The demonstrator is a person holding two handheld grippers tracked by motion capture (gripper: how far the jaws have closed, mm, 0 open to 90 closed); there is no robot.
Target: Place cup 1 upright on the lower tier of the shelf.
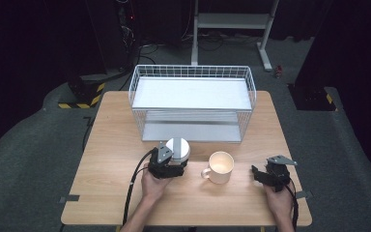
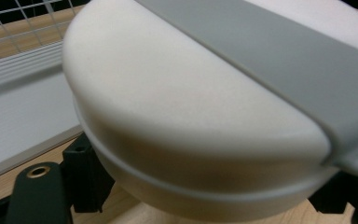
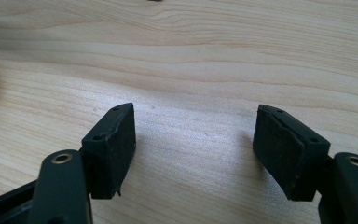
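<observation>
At the centre of the high view we see one round white container (image 1: 179, 148) with a grey band across its lid, standing upright on the table just below the wire basket's front edge. In the left gripper view the container (image 2: 205, 116) sits between the black jaws, the grey band running from top centre to lower right. The left gripper (image 1: 170, 166) has its jaws around the container's sides, holding it. Just to its right stands one cream mug (image 1: 220, 166), mouth up, handle pointing to the left of the frame.

The right gripper (image 1: 260, 174) rests at lower right, well apart from the mug. In the right gripper view its jaws stand wide apart over bare wood, nothing between them (image 3: 195, 149).

The table (image 1: 111, 145) is light wood. One white wire basket (image 1: 193, 104) with two shelves takes up its upper middle. Grey carpet and dark room surround it.
</observation>
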